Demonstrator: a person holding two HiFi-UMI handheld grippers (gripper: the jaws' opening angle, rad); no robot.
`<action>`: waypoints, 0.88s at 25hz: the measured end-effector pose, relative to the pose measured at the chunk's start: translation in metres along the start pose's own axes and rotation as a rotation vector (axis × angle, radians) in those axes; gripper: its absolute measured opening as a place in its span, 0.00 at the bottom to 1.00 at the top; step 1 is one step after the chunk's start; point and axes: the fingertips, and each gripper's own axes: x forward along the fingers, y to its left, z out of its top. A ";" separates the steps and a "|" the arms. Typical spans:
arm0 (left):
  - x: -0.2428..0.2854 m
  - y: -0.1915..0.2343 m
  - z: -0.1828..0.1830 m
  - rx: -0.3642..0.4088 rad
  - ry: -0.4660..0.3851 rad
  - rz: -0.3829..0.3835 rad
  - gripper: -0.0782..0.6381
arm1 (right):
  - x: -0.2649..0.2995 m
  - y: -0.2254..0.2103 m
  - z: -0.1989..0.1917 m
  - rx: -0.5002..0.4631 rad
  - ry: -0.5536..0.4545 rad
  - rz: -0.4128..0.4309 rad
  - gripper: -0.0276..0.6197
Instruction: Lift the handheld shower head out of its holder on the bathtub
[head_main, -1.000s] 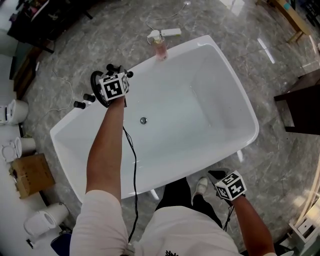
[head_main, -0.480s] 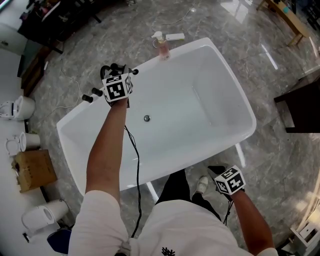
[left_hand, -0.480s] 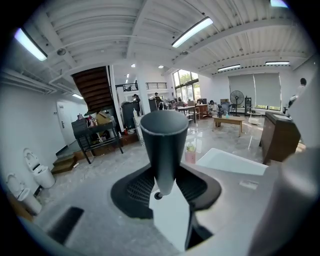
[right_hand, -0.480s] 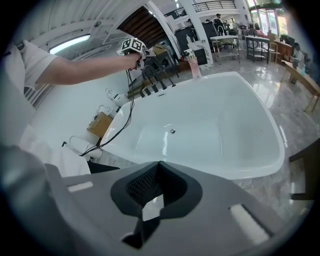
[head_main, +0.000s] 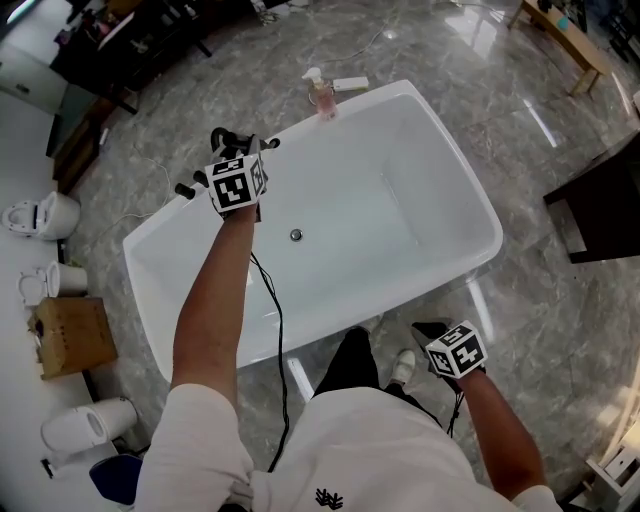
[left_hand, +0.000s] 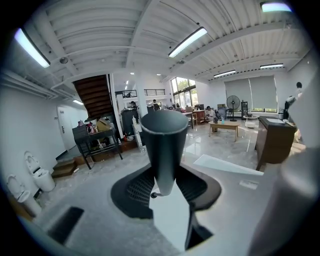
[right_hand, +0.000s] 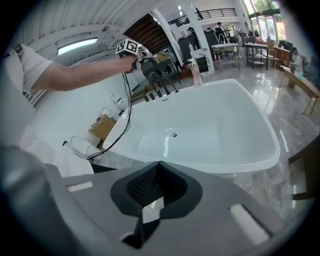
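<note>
Left claw (head_main: 238, 158) clenched on shower head (left_hand: 164, 140) — held above tub (right_hand: 225, 125) rim. Right claw (right_hand: 155, 167) closed, empty — beside tub's near wall.

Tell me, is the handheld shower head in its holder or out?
Out. The left tongs grip the shower head, raised clear above the bathtub rim in the right gripper view.
</note>
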 end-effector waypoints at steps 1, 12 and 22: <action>-0.009 -0.003 0.002 0.001 -0.006 -0.003 0.30 | -0.004 0.001 -0.003 0.000 -0.005 0.002 0.06; -0.101 -0.034 0.009 0.009 -0.045 -0.030 0.30 | -0.032 0.020 -0.035 -0.002 -0.060 0.006 0.06; -0.183 -0.070 0.020 0.062 -0.100 -0.056 0.30 | -0.050 0.031 -0.071 -0.021 -0.078 0.008 0.06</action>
